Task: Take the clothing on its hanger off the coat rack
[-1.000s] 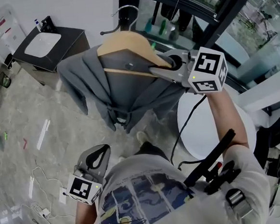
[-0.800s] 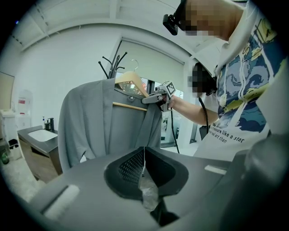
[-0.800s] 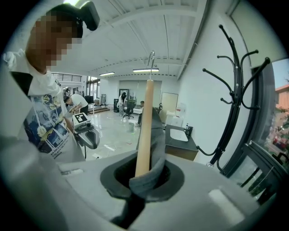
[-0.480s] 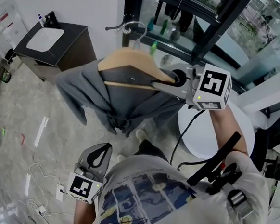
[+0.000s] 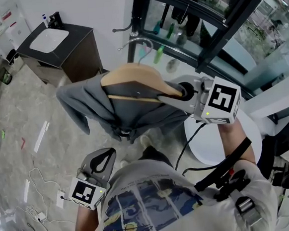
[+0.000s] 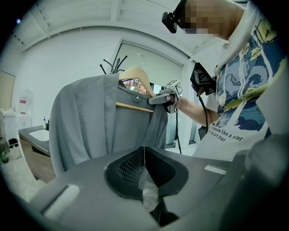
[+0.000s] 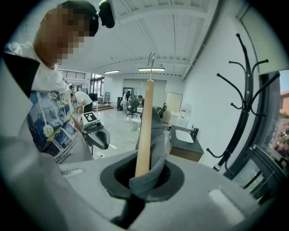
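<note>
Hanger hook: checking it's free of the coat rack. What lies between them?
Only open air; the right gripper view shows the hanger hook apart from the coat rack.

Only the person's T-shirt [image 6: 235, 131] bears legible print, its lower lines including the words "like a star".

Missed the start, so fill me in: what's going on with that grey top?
A person has a tool in each hand. The right tool is shut on one end of the wooden hanger that carries the grey garment, and the hook is free, clear of the coat rack. The left tool sits low by the waist, jaws together, away from the garment.
</note>
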Available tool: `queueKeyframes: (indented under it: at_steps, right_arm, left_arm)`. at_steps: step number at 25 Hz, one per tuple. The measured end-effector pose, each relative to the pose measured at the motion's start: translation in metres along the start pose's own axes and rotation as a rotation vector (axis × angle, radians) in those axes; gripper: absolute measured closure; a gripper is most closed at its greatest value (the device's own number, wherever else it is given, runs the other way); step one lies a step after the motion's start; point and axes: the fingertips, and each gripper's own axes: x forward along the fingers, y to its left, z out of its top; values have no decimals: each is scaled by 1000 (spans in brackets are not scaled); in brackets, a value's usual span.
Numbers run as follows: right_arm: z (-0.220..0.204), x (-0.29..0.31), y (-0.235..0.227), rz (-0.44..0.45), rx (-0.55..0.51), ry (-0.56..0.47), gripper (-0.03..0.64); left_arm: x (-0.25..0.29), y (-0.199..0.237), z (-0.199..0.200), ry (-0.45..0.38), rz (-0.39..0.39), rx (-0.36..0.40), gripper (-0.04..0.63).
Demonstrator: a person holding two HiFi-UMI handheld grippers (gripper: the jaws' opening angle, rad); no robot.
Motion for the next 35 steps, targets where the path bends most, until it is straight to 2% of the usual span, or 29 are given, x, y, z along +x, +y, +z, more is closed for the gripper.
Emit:
queueKeyframes:
  at_steps: [16, 35]
  right_arm:
    - [-4, 4, 5, 18, 5, 11, 607]
    - [-11, -1, -5, -18, -17, 18, 607]
  left_arm:
    - [-3, 1, 1, 8, 8, -6, 584]
    - [3, 1, -6, 21, 2, 2, 584]
